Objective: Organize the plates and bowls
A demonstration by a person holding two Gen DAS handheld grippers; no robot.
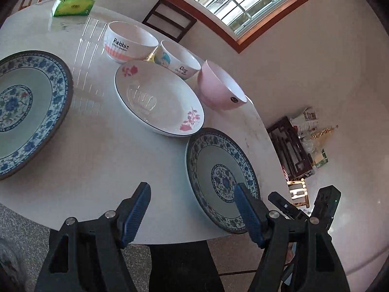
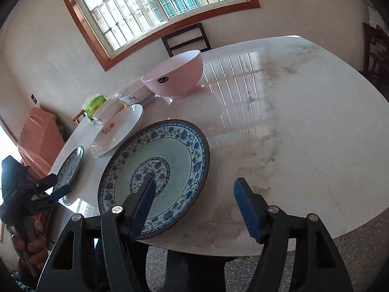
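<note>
Both grippers hung wide apart and empty: left gripper (image 1: 192,204) low centre, beside a blue-patterned plate (image 1: 220,178); right gripper (image 2: 194,199) over another patterned plate (image 2: 155,172). Floral plate (image 1: 158,99) sat mid-table (image 1: 102,150), pink bowl (image 1: 218,87) just right of it.

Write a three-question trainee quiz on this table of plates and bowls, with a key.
1. True or false: the pink bowl is stacked inside the Dog bowl.
2. How many blue-patterned plates lie on the table?
3. Which gripper holds a dish: A left gripper, B right gripper, C neither?

Key:
1. False; it stands on the table beside the Dog bowl.
2. Two: one blue-patterned plate on the left, another nearer the right gripper. The white flowered plate lies between them.
3. C; both stand open and empty.
</note>
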